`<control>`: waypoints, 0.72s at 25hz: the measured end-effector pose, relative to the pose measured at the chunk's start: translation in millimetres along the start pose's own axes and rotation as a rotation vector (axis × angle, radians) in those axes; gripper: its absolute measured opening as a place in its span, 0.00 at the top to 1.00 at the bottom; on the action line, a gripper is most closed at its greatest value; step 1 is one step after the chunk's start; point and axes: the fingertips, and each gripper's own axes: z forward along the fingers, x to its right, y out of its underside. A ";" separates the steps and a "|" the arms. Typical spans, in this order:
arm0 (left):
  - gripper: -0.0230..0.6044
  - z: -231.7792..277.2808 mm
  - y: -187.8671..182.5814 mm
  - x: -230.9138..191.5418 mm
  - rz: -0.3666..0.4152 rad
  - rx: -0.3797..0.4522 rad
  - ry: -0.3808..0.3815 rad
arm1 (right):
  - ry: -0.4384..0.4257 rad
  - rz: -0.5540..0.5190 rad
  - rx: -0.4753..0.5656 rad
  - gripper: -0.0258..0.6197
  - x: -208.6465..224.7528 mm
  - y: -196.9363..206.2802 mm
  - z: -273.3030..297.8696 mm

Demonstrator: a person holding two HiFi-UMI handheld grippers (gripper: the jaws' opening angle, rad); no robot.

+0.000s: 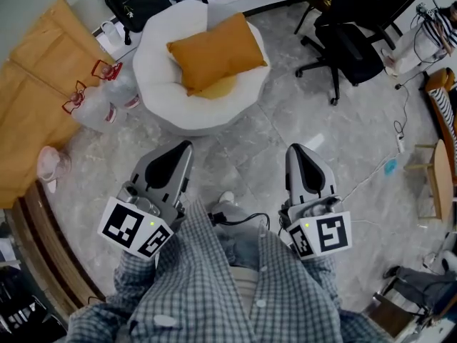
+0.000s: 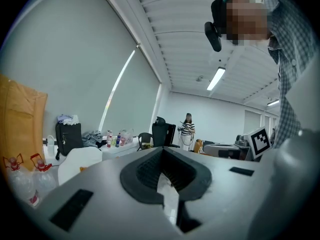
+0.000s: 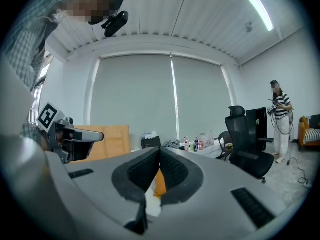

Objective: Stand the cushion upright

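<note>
Orange cushion [image 1: 216, 52] lying on the white round seat [image 1: 207, 116], long axis crosswise, well ahead of and between the left tool [image 1: 182, 151] and right tool [image 1: 298, 152] (both with jaws together, empty), seemingly nearer the left.

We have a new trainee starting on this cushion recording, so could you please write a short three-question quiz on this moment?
1. True or false: the right gripper is gripping the orange cushion.
2. The left gripper has its jaws: A) wide apart; B) shut on nothing; C) shut on the cushion.
3. Fill in: in the head view, the black office chair stands to the ____ of the white round seat that bears the cushion.
Key: 1 false, it is well short of the cushion; 2 B; 3 right.
</note>
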 end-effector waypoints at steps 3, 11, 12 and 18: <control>0.95 15.3 -3.5 7.1 0.009 0.003 0.001 | 0.002 -0.009 -0.002 0.95 14.8 -0.1 -1.0; 0.95 41.8 -11.0 5.9 0.024 0.001 0.021 | 0.032 0.003 0.003 0.95 36.2 0.2 9.2; 0.95 45.6 -10.9 4.3 0.022 -0.001 0.025 | 0.038 0.000 -0.001 0.95 38.7 1.0 10.7; 0.95 79.7 -16.5 -11.4 0.019 -0.005 0.054 | 0.081 -0.001 -0.017 0.95 62.2 0.6 31.7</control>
